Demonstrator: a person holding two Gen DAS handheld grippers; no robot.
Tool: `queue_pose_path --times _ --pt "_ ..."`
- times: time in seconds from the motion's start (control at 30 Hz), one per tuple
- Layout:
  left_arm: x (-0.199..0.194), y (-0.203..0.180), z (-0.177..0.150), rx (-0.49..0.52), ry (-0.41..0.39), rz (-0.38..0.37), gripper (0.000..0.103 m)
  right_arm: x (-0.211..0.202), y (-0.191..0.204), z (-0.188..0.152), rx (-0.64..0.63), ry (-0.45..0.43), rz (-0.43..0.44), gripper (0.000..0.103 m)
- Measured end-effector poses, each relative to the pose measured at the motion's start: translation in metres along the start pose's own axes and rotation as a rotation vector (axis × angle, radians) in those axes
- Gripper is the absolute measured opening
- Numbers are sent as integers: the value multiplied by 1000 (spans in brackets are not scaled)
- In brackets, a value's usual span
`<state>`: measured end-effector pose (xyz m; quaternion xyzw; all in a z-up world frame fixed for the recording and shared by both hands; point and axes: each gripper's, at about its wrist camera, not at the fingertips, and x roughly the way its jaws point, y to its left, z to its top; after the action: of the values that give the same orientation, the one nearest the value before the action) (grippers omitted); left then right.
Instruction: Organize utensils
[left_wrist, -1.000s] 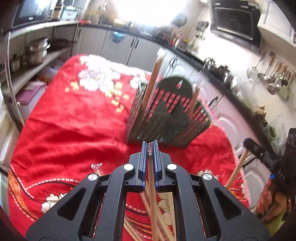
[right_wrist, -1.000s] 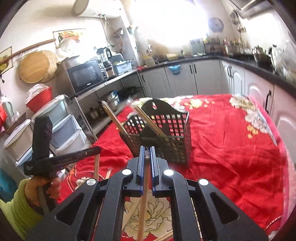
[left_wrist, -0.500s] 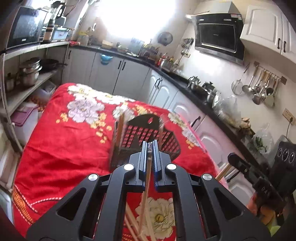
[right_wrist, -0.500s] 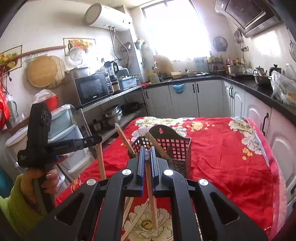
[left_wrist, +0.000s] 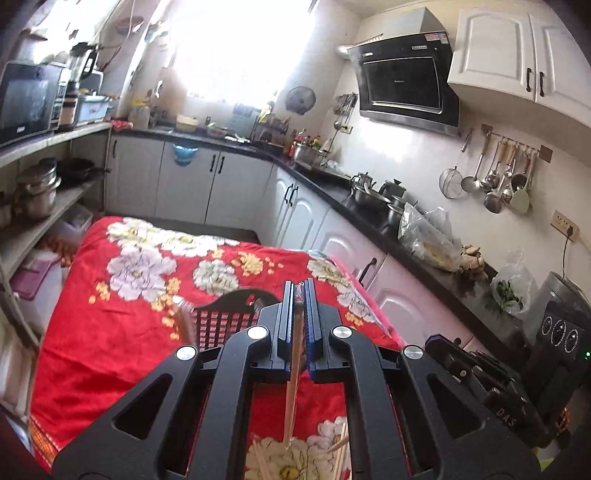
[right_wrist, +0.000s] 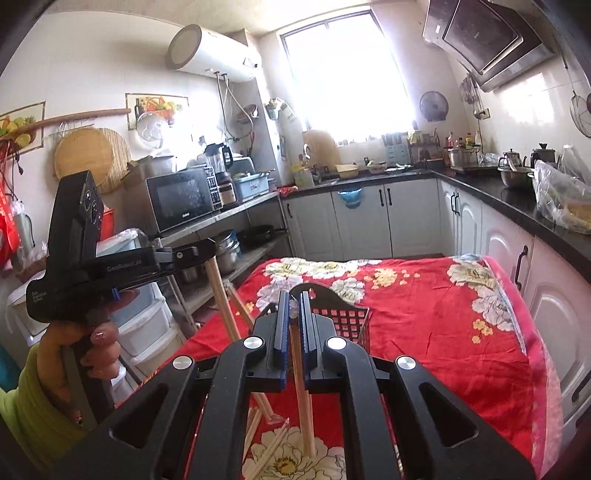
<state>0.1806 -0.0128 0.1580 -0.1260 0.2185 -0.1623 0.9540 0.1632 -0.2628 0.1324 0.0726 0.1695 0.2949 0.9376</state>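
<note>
My left gripper (left_wrist: 299, 291) is shut on a wooden chopstick (left_wrist: 292, 398) that hangs down over the red flowered cloth (left_wrist: 110, 332). My right gripper (right_wrist: 293, 306) is shut on another chopstick (right_wrist: 304, 406), which also hangs down. The black mesh utensil basket (left_wrist: 221, 321) stands on the cloth just beyond and below both sets of fingers, partly hidden by them. In the right wrist view the basket (right_wrist: 345, 319) shows, and the left gripper (right_wrist: 208, 253) is high at the left with its chopstick (right_wrist: 221, 299). Loose chopsticks (right_wrist: 269, 446) lie on the cloth below.
A hand (right_wrist: 99, 343) in a green sleeve holds the left gripper. Shelves with a microwave (right_wrist: 181, 199) and pots line the left side. A dark counter (left_wrist: 369, 218) with white cabinets runs along the right. Ladles hang on the wall (left_wrist: 495, 177).
Both grippers have risen with their chopsticks, the left one more. The basket now sits lower and smaller in both views, and more of the kitchen shows above it.
</note>
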Motion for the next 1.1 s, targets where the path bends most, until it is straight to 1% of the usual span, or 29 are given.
queue_pose_path --times 0.27,0.67,0.8,0.9,1.1 --pt "4 -14 19 46 -58 32 3 -2 -2 21 -20 -50 -2 6" --pt "10 -23 37 137 -168 169 3 12 -1 60 -60 -117 15 6" --pt "18 -22 41 141 -187 204 3 19 0 74 -73 -139 17 6" --pt "25 -18 43 125 -189 206 3 27 -1 84 -78 -155 13 6" --pt "39 -13 42 112 -201 218 3 41 -7 90 -73 -169 -5 6"
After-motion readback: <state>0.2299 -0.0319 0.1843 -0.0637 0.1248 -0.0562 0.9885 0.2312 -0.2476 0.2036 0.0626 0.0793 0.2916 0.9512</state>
